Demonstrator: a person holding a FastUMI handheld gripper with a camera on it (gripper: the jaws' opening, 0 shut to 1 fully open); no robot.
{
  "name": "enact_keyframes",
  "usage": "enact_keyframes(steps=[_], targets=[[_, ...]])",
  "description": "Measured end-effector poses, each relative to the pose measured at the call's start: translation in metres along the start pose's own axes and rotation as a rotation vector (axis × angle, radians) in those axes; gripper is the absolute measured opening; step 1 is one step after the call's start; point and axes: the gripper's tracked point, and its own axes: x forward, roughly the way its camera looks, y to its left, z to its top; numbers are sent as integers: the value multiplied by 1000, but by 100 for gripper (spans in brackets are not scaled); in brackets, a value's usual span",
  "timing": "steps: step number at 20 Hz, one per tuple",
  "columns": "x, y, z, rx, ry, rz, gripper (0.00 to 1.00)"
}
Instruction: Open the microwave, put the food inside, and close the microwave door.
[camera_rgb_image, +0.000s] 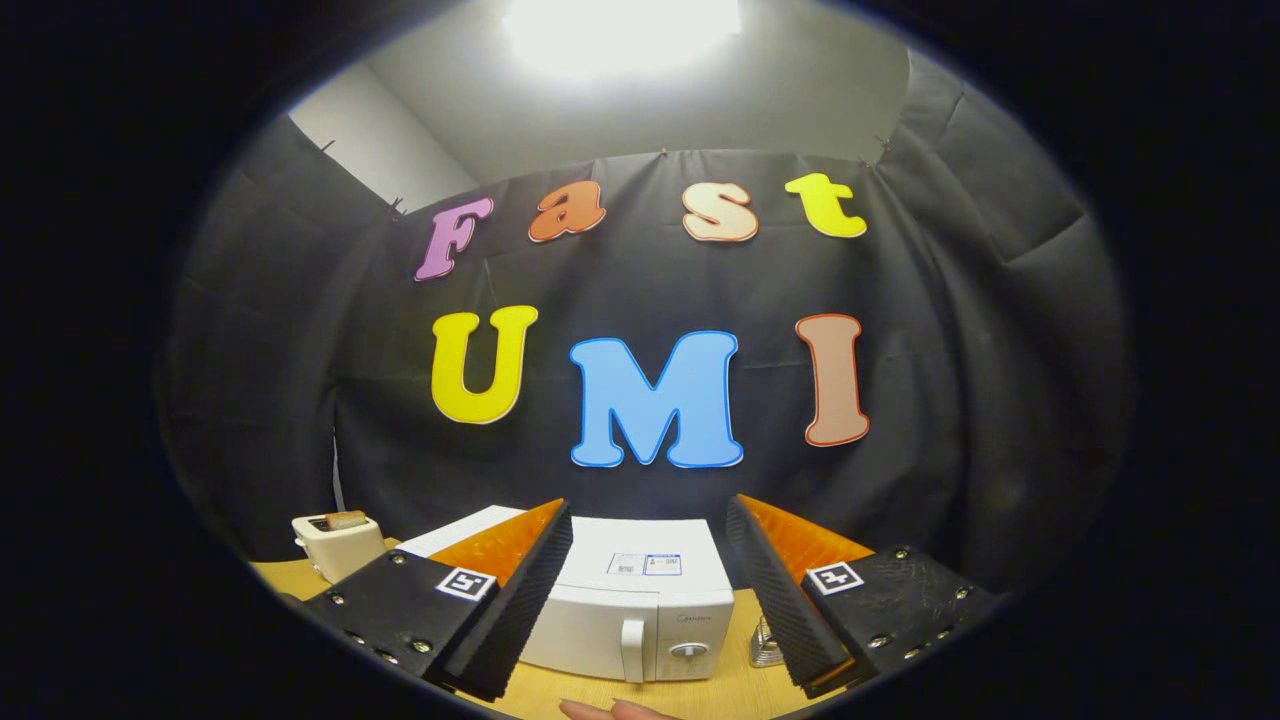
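Microwave (640, 610) faces the gripper (650, 590), door shut, long axis crosswise; jaws wide apart — empty.

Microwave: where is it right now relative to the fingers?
In the gripper view the white microwave sits on the wooden table, ahead of and between the open gripper fingers, door closed, with a white toaster to its left.
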Motion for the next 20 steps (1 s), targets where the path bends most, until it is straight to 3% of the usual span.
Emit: enact_keyframes(steps=[6, 20], targets=[[4, 14, -25, 9, 5, 13, 97], [37, 16, -185, -27, 189, 13, 97]])
